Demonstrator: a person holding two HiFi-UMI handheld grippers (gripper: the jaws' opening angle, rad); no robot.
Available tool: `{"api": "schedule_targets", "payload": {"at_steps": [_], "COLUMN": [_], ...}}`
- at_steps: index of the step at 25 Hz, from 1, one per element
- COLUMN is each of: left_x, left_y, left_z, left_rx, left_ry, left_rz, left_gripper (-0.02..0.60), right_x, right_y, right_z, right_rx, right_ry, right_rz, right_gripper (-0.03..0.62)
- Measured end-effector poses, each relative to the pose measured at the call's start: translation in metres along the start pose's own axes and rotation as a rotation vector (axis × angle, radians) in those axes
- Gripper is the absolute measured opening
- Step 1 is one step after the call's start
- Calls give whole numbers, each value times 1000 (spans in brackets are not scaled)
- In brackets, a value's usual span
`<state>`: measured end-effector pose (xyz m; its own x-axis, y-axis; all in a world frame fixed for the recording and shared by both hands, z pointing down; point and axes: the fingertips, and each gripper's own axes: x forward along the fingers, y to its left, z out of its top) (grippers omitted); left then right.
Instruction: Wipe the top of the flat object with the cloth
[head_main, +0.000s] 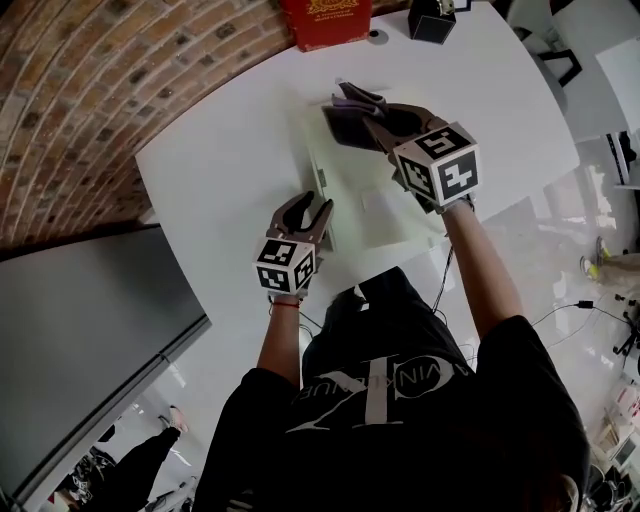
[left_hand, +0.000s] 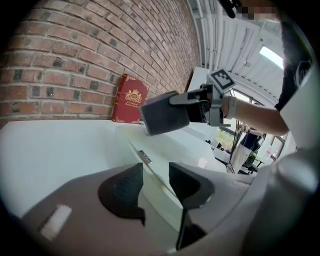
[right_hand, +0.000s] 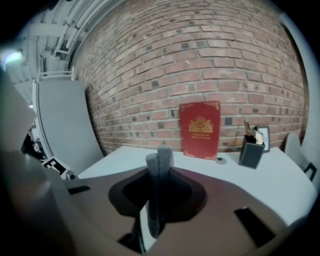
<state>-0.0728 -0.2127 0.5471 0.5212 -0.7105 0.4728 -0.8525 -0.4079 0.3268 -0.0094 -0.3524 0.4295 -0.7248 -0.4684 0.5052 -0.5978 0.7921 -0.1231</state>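
Cloth (head_main: 352, 115) up in the air, pinched tight in the right claw (head_main: 385, 128). It's dark grey and folded, and in the right gripper view a doubled edge stands straight up between the jaws. It hangs over the far end of the slab (head_main: 378, 215), clear of the surface and not touching. By my read this is the approach to a stroke, not the wipe itself: the cloth is off the top right now.

Left claw (head_main: 307, 208) sits down at the slab's near left edge, jaws spread, released. The left gripper view shows that edge running through the gap with neither pad pressing on it, so it braces nothing at the moment.

Next move, I'd say: lower the cloth flat onto the top and drag it along, with enough fold under the jaws that fabric, not plastic, meets the surface. The left claw may want to clamp or press that edge so the slab doesn't slide.

The slab itself is white, thin and rectangular, lying flat mid-tabletop (head_main: 220, 170). It has a small label on its side edge and a pale patch on top. No obvious dirt shows.
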Motion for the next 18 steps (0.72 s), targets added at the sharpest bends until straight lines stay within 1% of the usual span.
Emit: {"api": "schedule_targets", "payload": {"at_steps": [5, 8, 10, 11, 12, 14, 16, 18], "left_x": [-6, -7, -6, -6, -5, -5, -5, -5], "left_y": [-8, -12, -13, -13, -13, -12, -11, -11], "left_z": [-14, -21, -23, -24, -23, -23, -23, -24], "left_rx": [5, -5, -13, -18, -23, -32, -29, -24], "left_ry": [44, 64, 74, 77, 79, 80, 79, 81], "left_rz": [3, -2, -4, -3, 1, 8, 13, 16], "left_gripper": [150, 146, 134, 124, 123, 123, 121, 121], "right_x": [13, 28, 41, 46, 50, 53, 52, 49], "right_y": [69, 88, 89, 88, 85, 79, 73, 68], "right_z": [6, -17, -45, -59, -71, -90, -99, -102], "right_rx": [25, 72, 105, 106, 88, 16, -46, -63], "right_ry": [-11, 49, 129, 170, 208, 268, 296, 307], "right_rz": [175, 222, 214, 198, 179, 138, 115, 110], "right_gripper": [58, 58, 58, 58, 58, 58, 58, 58]}}
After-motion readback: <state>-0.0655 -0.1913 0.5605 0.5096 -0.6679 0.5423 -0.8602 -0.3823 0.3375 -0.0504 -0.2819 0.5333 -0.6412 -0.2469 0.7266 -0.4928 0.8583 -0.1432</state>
